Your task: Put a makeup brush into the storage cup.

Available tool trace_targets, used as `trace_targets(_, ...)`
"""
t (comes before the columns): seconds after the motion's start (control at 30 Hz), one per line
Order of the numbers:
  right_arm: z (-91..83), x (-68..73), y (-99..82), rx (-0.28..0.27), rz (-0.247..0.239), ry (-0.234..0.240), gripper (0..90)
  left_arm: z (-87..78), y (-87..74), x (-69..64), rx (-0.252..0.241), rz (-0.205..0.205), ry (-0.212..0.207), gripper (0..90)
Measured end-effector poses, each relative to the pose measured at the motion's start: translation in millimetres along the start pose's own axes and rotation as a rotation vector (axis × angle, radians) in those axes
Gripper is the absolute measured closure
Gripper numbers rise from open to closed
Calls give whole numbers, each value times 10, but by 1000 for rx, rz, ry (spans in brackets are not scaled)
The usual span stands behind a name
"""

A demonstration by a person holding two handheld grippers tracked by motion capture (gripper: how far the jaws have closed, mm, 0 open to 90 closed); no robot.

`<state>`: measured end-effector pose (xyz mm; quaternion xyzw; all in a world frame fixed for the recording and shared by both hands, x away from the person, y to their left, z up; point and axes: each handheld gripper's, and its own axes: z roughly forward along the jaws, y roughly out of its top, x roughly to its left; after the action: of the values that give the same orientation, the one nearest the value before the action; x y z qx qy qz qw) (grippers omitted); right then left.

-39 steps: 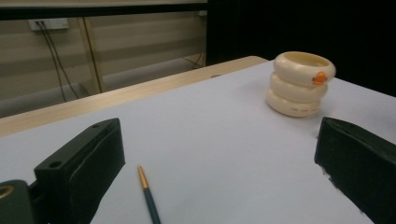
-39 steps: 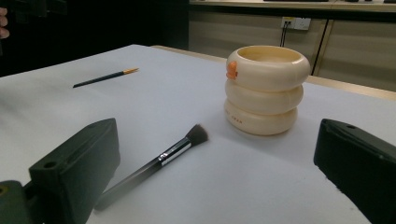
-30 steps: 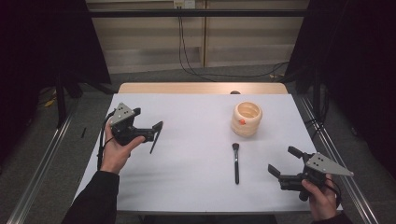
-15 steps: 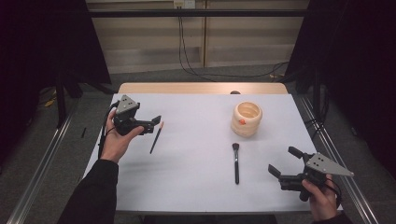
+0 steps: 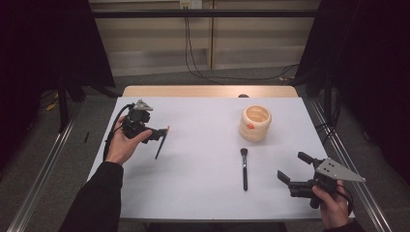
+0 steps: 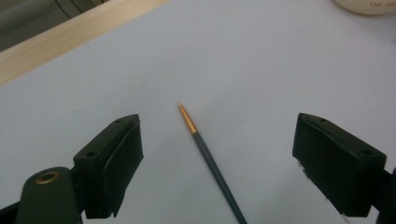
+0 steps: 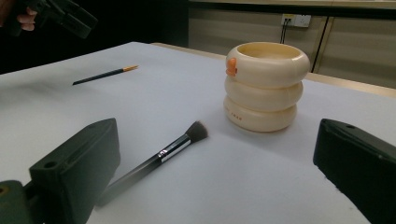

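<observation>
Thin brush [image 5: 161, 144]: lies flat on the white bench [image 5: 203, 193], at the left side, its orange-gold tip pointing to the far side and its dark handle running back toward the near edge.
How it should handle: I judge it very light, stiff and slim, likely to roll or skid on the smooth cover; the fine tip looks delicate.
Where to take hold: on the dark handle, a little behind the gold ferrule, and not on the tip.
Left gripper [image 5: 155, 134]: held in a hand just above the brush, and its fingers [image 6: 114, 158] stand wide apart on either side of the handle without touching it. They have just been closing a little, the brush lying on the bench between them, not gripped.
Right gripper [image 5: 292, 168]: held low at the near right corner, fingers [image 7: 77, 170] spread open and holding nothing, aimed toward the middle of the bench.
Makeup brush [image 5: 244, 166]: lies right of centre, bristles to the far side, well apart from the thin brush.
Cream holder [image 5: 255, 123]: a ringed pot standing upright just beyond the makeup brush, with a small orange knob on its side.
</observation>
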<state>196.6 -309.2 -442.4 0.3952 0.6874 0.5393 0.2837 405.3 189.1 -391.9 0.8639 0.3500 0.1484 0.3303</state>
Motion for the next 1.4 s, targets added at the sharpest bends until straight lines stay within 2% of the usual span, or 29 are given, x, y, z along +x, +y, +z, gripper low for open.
trace_targets(0.03,-4,0,0,0,-1,1,1,22,1,-10,15,-19,-6,158)
trace_targets(0.1,-6,0,-1,0,0,3,1,67,0,-12,55,-29,-21,158)
trace_targets(0.13,-4,-1,-2,-1,1,5,1,94,-2,-16,68,-50,-30,154)
trace_targets(0.17,-6,0,-1,0,1,4,1,103,-2,-9,84,-47,-38,151)
trace_targets(0.23,-7,3,1,-2,3,0,1,130,-4,-5,90,-70,-46,145)
trace_targets(0.27,-8,2,0,0,1,2,2,156,-6,-9,95,-96,-45,144)
trace_targets(0.3,-5,0,-1,0,1,5,2,158,-5,12,127,-74,-40,144)
trace_targets(0.33,-4,0,-2,-1,2,4,2,192,-13,11,135,-104,-30,143)
trace_targets(0.4,-3,-2,-1,-1,-1,3,2,227,-15,29,165,-112,-44,140)
trace_targets(0.43,-6,0,0,1,-1,0,2,260,-21,27,176,-118,-34,148)
trace_targets(0.57,-8,1,-1,2,-1,2,2,342,-34,41,239,-111,-20,152)
trace_targets(0.67,-8,0,-2,2,-3,-1,3,381,-26,36,252,-128,-25,153)
trace_targets(0.7,-8,1,-1,2,-2,-1,3,388,-22,38,258,-117,-31,152)
trace_targets(0.83,-6,4,-1,1,-3,-4,3,435,-19,35,295,-126,-22,183)
trace_targets(0.87,-6,1,-1,2,-4,-2,3,444,-18,40,301,-121,-23,211)
trace_targets(0.93,-6,1,-3,3,0,0,3,482,-26,28,329,-133,-27,326)
trace_targets(1.03,-6,0,-3,1,0,3,3,536,-26,18,381,-154,-17,354)
trace_targets(1.13,-8,6,-2,6,2,4,3,569,-27,9,386,-175,7,473)
trace_targets(1.33,-7,-1,-4,2,-1,6,3,590,-22,3,443,-203,5,579)
trace_targets(1.4,-7,-1,-4,2,0,5,3,594,-20,2,434,-200,3,605)
